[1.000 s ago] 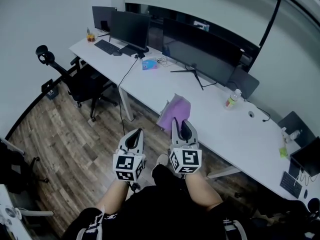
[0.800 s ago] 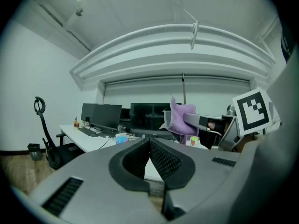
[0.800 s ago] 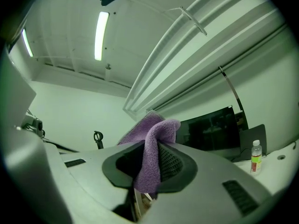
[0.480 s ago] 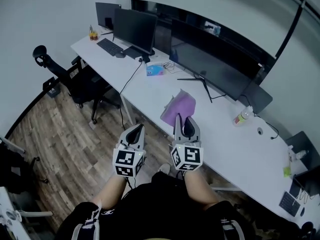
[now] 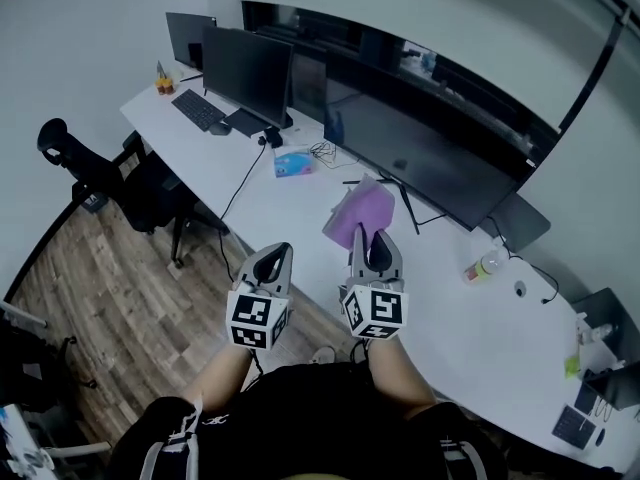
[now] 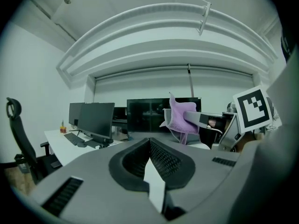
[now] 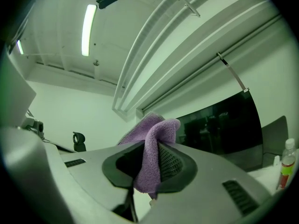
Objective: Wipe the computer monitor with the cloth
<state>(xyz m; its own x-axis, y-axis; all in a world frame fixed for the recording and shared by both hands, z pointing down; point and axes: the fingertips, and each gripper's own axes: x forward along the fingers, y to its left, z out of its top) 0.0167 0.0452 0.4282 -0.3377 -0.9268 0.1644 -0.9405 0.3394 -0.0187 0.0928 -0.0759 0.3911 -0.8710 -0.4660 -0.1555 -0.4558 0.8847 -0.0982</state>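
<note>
Right gripper [image 5: 371,240] has its jaws clamped on a fold of the purple cloth [image 5: 360,211]. It's held in the air over the desk edge, in front of the wide monitor [image 5: 420,153] and not touching the screen. Left gripper [image 5: 273,261] has its jaws pressed together with nothing in them, just beside the right one.

Risks as I read them:
- Most of the cloth flops loose past the tips (a bunch, not a flat pad). Pushing straight in could put hard jaw tips on the panel before fabric.
- A shallow pinch could let the cloth drag out mid-stroke.
- A long sweep to the right could clip the bottle [image 5: 483,265].

Surface: long white desk [image 5: 440,298], with a tissue pack [image 5: 293,163], a second monitor [image 5: 245,63] and a keyboard [image 5: 195,110] further left.

Room: wood floor [image 5: 110,288], black office chair [image 5: 130,173], pale walls.
</note>
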